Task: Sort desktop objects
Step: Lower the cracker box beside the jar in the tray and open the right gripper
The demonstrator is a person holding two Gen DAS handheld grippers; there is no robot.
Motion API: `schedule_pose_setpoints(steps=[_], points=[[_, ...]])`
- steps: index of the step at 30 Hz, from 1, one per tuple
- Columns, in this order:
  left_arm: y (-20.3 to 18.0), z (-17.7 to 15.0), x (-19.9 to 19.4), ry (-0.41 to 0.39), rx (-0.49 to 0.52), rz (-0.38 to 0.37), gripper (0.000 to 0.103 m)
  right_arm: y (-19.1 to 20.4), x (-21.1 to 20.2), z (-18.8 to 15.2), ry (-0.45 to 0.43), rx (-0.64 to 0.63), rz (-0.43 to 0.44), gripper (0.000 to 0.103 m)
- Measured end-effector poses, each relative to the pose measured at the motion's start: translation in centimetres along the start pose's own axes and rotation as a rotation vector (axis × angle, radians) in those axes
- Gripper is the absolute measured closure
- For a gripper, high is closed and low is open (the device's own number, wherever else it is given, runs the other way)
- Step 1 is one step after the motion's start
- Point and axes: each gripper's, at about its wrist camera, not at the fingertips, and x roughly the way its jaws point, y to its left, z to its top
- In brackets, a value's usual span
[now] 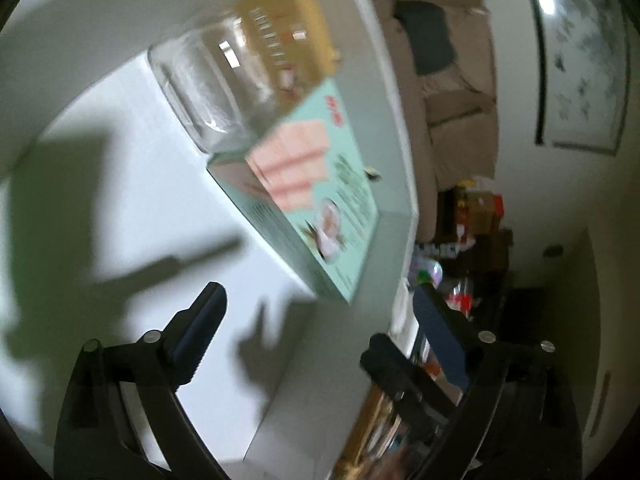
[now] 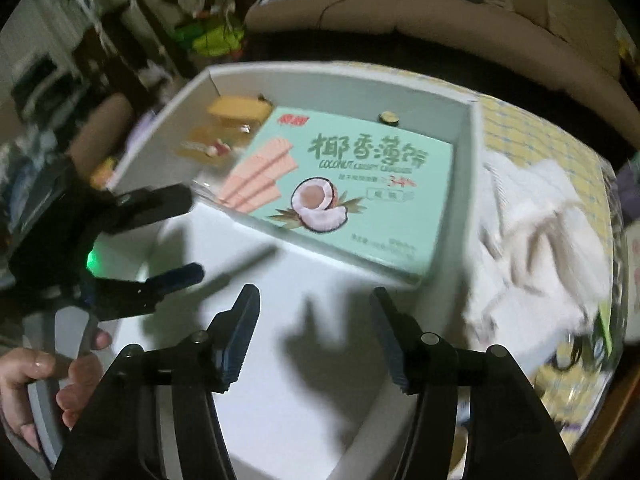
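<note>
A mint-green coconut wafer box (image 2: 344,184) lies flat inside a white storage bin (image 2: 468,160). Beyond it in the bin are a yellow-brown snack packet (image 2: 236,112) and a small dark round thing (image 2: 389,117). In the left wrist view the wafer box (image 1: 312,200) sits against a clear glass jar (image 1: 208,88), with the yellow packet (image 1: 288,32) behind the jar. My left gripper (image 1: 318,300) stands wide open above the bin's floor, holding nothing. My right gripper (image 2: 314,296) is open and empty, short of the wafer box. The left gripper (image 2: 188,236) shows at that view's left.
The bin rests on a yellow checked tablecloth (image 2: 520,120), with a crumpled white cloth (image 2: 540,240) to its right. A person's hand (image 2: 40,380) grips the left tool's handle. A beige sofa (image 2: 400,8) and cluttered shelves (image 1: 472,220) stand beyond the table.
</note>
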Motion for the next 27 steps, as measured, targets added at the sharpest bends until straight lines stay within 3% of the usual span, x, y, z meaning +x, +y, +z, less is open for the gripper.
schedule_pose_setpoints(steps=[6, 16, 22, 27], points=[[-4.0, -4.3, -5.7, -0.053, 0.217, 0.144, 0.0, 0.6, -5.2, -4.2, -0.065, 0.101, 0.035, 0.023], [-5.5, -12.5, -9.5, -0.126, 0.46, 0.453, 0.0, 2.9, -8.9, -12.2, -0.128, 0.163, 0.145, 0.006], [-6.6, -17.3, -10.1, -0.201, 0.59, 0.57, 0.0, 3.7, -10.9, -16.3, -0.167, 0.153, 0.153, 0.001], [-7.7, -21.0, -10.8, -0.254, 0.67, 0.6, 0.0, 3.6, -12.3, -19.2, -0.208, 0.151, 0.143, 0.001]])
